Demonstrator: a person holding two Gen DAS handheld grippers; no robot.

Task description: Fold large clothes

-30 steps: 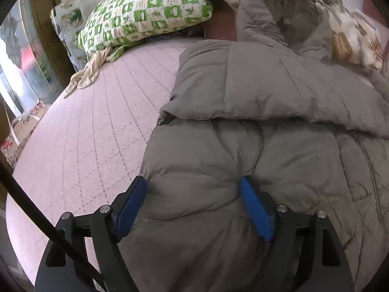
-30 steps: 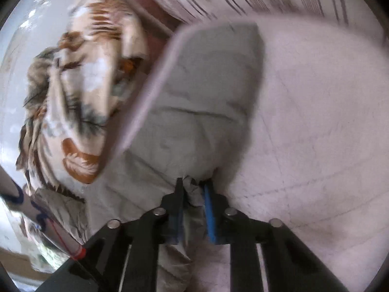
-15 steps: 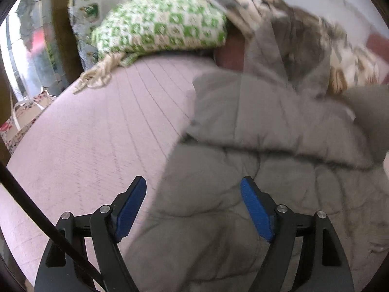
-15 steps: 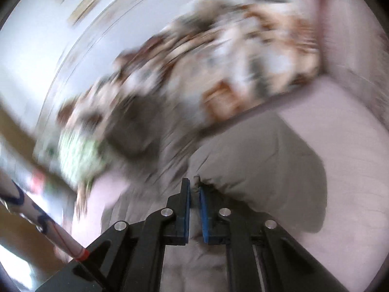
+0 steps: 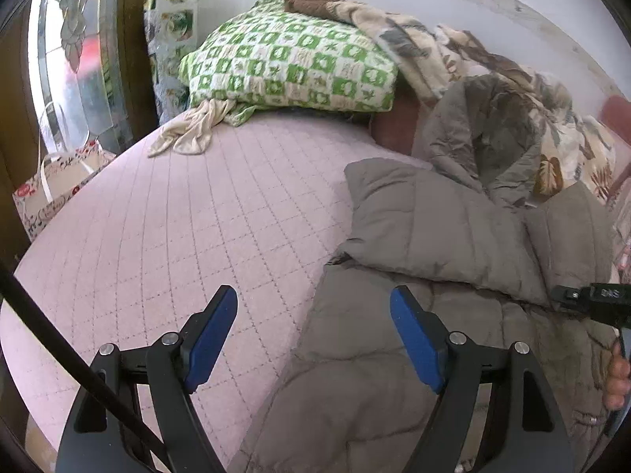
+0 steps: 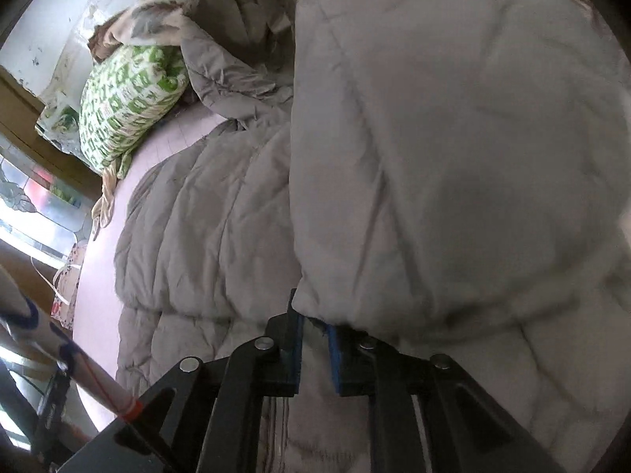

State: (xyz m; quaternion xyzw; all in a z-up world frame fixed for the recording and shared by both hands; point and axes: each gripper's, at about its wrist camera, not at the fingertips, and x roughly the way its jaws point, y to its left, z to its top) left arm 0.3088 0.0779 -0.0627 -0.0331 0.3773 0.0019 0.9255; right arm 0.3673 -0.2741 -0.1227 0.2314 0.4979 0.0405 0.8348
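A grey quilted coat point(image 5: 394, 374) lies on the pink bed cover point(image 5: 177, 228), its hood point(image 5: 485, 134) toward the pillows. One sleeve point(image 5: 441, 228) is folded across its chest. My left gripper point(image 5: 313, 331) hovers open over the coat's left edge, holding nothing. In the right wrist view the other sleeve point(image 6: 453, 157) lies folded over the coat body point(image 6: 205, 236). Its cuff end drapes over the tips of my right gripper point(image 6: 315, 327). Those jaws are opening, a narrow gap shows between the blue pads, and they no longer pinch the cuff.
A green checked pillow point(image 5: 292, 63) and a leaf-patterned blanket point(image 5: 434, 51) are piled at the head of the bed. A beige cloth point(image 5: 193, 130) lies below the pillow. A floral bag point(image 5: 51, 193) stands beside the bed's left edge. A person's hand point(image 5: 617, 374) shows at far right.
My right gripper has swung the sleeve across onto the coat body, rolling as it went, and its pads have parted slightly. The left gripper has risen and pulled back, still open.
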